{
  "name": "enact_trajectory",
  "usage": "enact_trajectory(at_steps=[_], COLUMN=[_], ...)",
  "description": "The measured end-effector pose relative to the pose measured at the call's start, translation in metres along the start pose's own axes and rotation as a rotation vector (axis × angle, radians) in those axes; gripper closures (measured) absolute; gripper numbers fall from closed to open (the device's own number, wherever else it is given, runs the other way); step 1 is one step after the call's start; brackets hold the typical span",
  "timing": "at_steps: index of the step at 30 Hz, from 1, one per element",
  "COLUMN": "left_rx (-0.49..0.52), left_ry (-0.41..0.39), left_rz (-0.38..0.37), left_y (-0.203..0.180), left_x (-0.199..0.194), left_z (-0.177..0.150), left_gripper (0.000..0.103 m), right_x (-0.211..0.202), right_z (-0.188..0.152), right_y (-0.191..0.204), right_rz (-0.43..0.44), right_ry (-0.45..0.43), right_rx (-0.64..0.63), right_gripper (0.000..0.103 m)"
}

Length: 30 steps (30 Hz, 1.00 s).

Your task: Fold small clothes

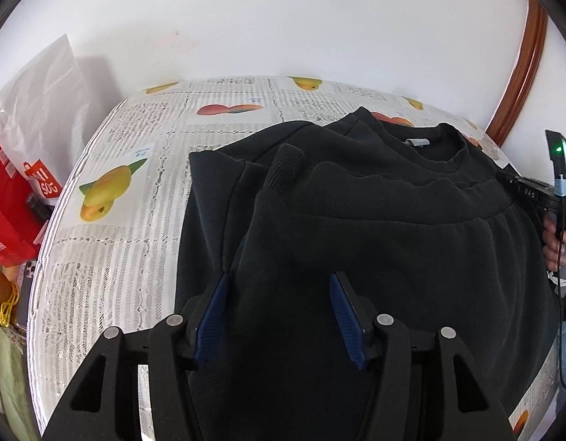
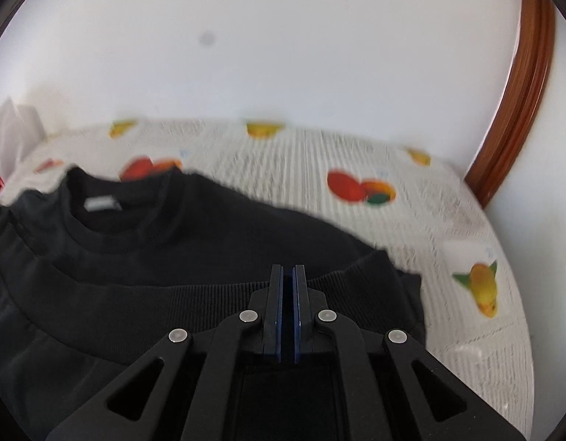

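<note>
Sweatshirt (image 1: 356,191), black and ribbed at the hem, is lying on the fruit-printed tablecloth (image 1: 136,154) with its neckline and grey label (image 1: 417,142) toward the far wall, and its bottom part is being brought up over the chest so the hem band (image 2: 194,294) is resting just below the collar (image 2: 136,228). Left gripper (image 1: 279,316) is hovering over the near fold with its blue pads (image 1: 343,316) spread wide apart and nothing between them. Right gripper (image 2: 287,308) is sitting at the right end of the hem band with its jaws pressed nearly together; it is probably pinching the ribbed edge, though the cloth between the pads is not showing clearly, and that view is blurring. To finish this fold well, the pinched corner should be laid down level with the opposite end of the band, so the hem is running straight across, parallel to the shoulders. The free gripper could be pressing the near crease flat while the right one is letting go, since thick fleece is likely to spring back and bunch near the cuff (image 1: 286,163) lying on top.
</note>
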State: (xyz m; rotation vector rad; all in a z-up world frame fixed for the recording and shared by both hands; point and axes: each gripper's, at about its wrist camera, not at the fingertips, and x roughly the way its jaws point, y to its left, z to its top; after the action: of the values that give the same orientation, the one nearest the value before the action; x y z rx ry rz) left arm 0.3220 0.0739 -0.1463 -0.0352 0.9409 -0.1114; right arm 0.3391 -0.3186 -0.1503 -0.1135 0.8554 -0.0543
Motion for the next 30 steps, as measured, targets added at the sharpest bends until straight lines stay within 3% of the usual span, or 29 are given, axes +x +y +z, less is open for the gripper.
enact_trajectory(at_steps=[5, 12, 16, 24, 27, 30], left_rx=[-0.033, -0.043, -0.041, -0.086, -0.12, -0.116], left_ry=[0.01, 0.013, 0.019, 0.012, 0.007, 0.008], left_rz=[-0.012, 0.003, 0.01, 0.001, -0.018, -0.007], left_y=[0.007, 0.016, 0.025, 0.056, 0.063, 0.063], left_x=[-0.001, -0.019, -0.035, -0.072, -0.085, -0.095], left_z=[-0.004, -0.019, -0.04, -0.093, -0.109, -0.121], left_gripper=[0.046, 0.045, 0.045, 0.042, 0.041, 0.042], right_x=[0.012, -0.037, -0.056, -0.086, -0.111, -0.136], right_z=[0.001, -0.018, -0.052, -0.125, -0.129, -0.122], right_y=[-0.006, -0.028, -0.043, -0.077, -0.071, -0.039], right_rz=[0.008, -0.013, -0.085, -0.317, -0.294, -0.229], right_ry=[0.062, -0.008, 0.0, 0.03, 0.023, -0.011], right_rx=[0.035, 0.153, 0.142, 0.128, 0.187, 0.186], right_gripper=[0.096, 0.075, 0.074, 0.073, 0.073, 0.07])
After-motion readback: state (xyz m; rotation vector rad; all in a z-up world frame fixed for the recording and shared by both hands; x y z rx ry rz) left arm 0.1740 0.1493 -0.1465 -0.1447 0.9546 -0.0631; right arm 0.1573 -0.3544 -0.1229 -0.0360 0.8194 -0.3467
